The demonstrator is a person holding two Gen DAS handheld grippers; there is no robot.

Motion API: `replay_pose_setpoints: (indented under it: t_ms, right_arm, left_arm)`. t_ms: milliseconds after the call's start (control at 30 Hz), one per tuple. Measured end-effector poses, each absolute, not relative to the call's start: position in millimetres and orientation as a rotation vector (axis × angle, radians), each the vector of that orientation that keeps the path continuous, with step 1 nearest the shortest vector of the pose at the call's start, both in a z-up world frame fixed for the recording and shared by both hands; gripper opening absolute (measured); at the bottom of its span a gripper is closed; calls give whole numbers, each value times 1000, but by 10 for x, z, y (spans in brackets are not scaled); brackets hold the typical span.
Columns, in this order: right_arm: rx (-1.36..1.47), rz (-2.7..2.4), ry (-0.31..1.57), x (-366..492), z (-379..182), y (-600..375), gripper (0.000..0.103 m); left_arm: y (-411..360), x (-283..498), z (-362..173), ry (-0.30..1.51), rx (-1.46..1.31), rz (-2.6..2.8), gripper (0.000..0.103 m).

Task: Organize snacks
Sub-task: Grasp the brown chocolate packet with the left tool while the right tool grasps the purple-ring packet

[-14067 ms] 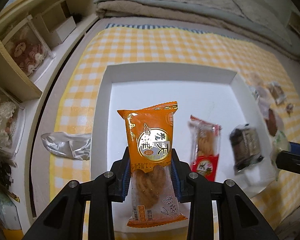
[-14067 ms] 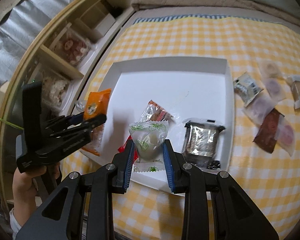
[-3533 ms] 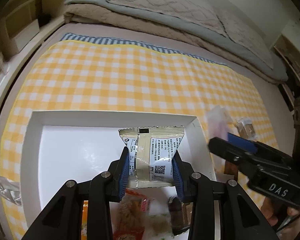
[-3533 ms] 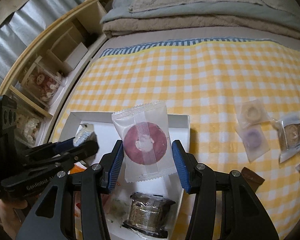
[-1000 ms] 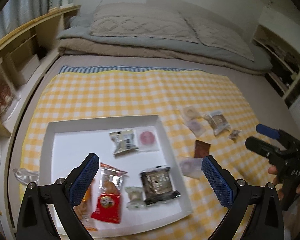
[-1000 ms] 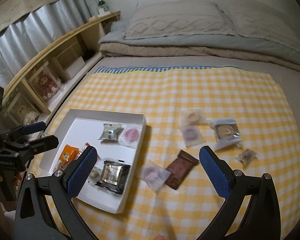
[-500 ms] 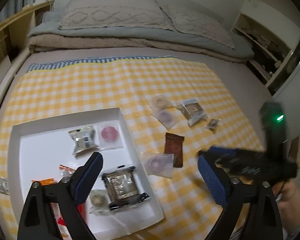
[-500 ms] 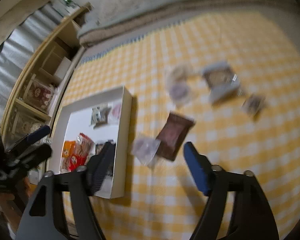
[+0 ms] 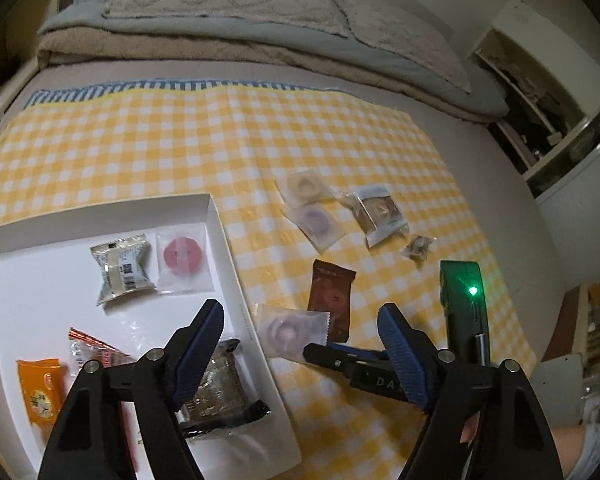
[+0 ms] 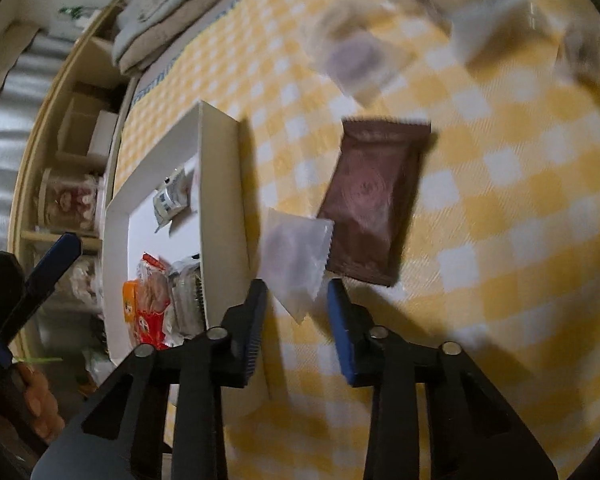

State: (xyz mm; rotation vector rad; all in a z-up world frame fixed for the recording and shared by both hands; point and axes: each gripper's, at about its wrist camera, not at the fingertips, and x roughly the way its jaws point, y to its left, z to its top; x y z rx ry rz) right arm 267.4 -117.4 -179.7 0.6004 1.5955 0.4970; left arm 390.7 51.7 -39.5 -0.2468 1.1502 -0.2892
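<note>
Right tool (image 10: 296, 304) is tilted down over a clear wrapped snack (image 10: 296, 256), jaws half spread and just closing, the wrapper's near corner between the pads but not yet pinched. Left tool (image 9: 300, 344) has jaws spread wide, also closing, with nothing between them. Yellow checked cloth (image 9: 180, 128) covers the bed beneath both tools; folded bedding (image 9: 220, 20) lies beyond, and wooden shelves (image 10: 76, 152) stand left of the right tool. White tray (image 9: 220, 232), left of the clear snack, holds six packets. Six snacks lie on the cloth. Brown packet (image 10: 372, 200), touching the clear snack, has its long axis pointing away from the right tool.
</note>
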Motion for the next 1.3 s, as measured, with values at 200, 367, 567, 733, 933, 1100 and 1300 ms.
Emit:
replay_pose_setpoints:
  t_ms: [200,367,567,733,933,1100,1300]
  right_arm:
    - [526,508,1569,2677,-1786,-1168,3]
    - [483,546,1553,2666,-1676,-1286,2]
    - [483,549,1553,2624,-1576,-1655,2]
    - [502,461,1547,2631,-1582,-2100,2]
    - [563,310,1506,2642,-1642,-2620,2]
    - [551,270,1494,2673,-1669,-2848,3]
    - [467,264,1431,2831,-1553,-2908,15]
  left_arm:
    - [420,4071,-606,1183,-275,-291,71]
    - [240,4197,-750,1203,-254,-306,70]
    - [-17,4293,-914,1221,-209,-333,69]
    - [-196,4360,-1067,1238,-172,-338,65]
    - [-428,4448,-1289,1252,-146,-349,64]
    - [-630,4517,-1525,1288,-88,-345,61]
    - [-802,4607,-1748,1318,-15,-321,60]
